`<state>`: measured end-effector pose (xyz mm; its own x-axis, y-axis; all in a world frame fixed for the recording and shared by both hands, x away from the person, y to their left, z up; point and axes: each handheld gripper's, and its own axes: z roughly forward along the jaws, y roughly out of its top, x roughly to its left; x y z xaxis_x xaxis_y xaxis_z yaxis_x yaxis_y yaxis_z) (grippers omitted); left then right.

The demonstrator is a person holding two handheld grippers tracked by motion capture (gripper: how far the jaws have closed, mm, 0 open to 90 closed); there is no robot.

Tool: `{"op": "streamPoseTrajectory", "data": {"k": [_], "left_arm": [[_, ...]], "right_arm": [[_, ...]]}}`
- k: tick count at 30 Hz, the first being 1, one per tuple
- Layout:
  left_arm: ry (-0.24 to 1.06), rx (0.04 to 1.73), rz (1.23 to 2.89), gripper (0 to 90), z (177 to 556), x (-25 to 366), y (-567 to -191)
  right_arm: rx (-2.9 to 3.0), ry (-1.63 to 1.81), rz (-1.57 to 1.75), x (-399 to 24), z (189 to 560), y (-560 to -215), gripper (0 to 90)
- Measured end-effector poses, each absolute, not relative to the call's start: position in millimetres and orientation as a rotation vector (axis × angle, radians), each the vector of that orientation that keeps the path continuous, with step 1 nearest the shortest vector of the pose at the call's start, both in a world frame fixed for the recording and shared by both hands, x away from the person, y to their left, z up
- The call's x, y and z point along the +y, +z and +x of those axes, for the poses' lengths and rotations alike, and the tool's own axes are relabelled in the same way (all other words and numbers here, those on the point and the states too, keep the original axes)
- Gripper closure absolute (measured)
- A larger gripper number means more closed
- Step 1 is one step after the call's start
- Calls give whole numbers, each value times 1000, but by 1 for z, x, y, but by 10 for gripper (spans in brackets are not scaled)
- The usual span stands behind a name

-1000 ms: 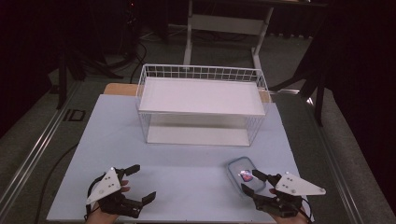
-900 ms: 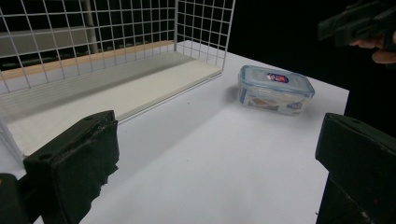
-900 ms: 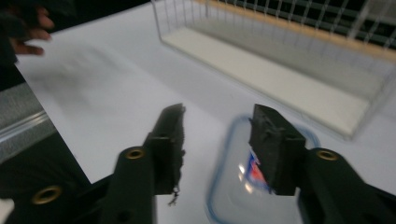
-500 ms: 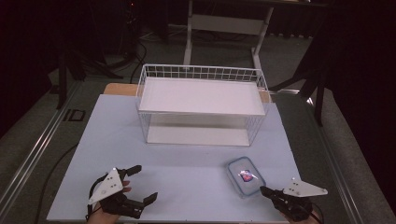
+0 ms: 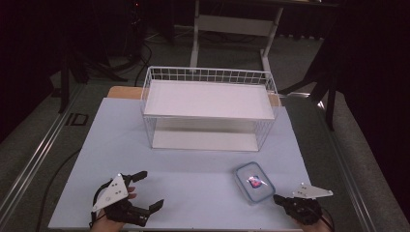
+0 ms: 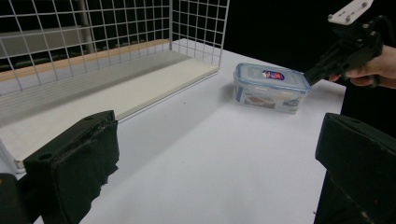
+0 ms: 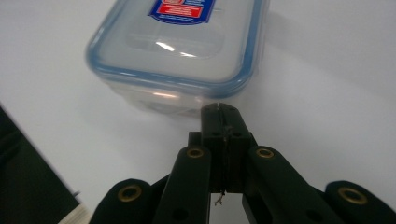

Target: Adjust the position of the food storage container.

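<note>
A clear plastic food container (image 5: 255, 182) with a blue-rimmed lid and a red label sits on the white table, front right. My right gripper (image 5: 278, 198) lies low just behind its near corner and is shut, with nothing between the jaws. In the right gripper view the closed tips (image 7: 219, 109) reach the container (image 7: 182, 42) wall; whether they touch it I cannot tell. At the front left my left gripper (image 5: 151, 190) stands open and empty. From the left gripper view the container (image 6: 271, 86) shows ahead, with the right gripper (image 6: 310, 77) against its far corner.
A white wire basket (image 5: 208, 77) with a flat white floor stands at the middle back of the table (image 5: 193, 164). Its mesh wall (image 6: 93, 28) shows close in the left gripper view. Dark floor, cables and a stand's legs surround the table.
My right gripper has drawn back from the container toward the near right edge, sunk lower, and its jaws have gone from open to shut. The left gripper and the container stay put.
</note>
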<state>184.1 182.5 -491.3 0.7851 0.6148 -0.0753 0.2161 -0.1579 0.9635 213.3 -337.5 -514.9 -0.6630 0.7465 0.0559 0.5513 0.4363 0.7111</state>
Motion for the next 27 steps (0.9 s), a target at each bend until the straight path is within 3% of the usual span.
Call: {"op": "streamPoseTrajectory", "data": {"k": [11,18,27], "left_arm": [[403,648,1735,6,183,182,-491],[404,650,1733,7,184,182,-491],[404,654,1729,6,184,182,-491]], "right_arm": [[2523,1046,1025,-310,228,-516,900],[2456,1005,1081,-324,240,-522,900],[2492,1035,1085,-311,244,-524,900]]}}
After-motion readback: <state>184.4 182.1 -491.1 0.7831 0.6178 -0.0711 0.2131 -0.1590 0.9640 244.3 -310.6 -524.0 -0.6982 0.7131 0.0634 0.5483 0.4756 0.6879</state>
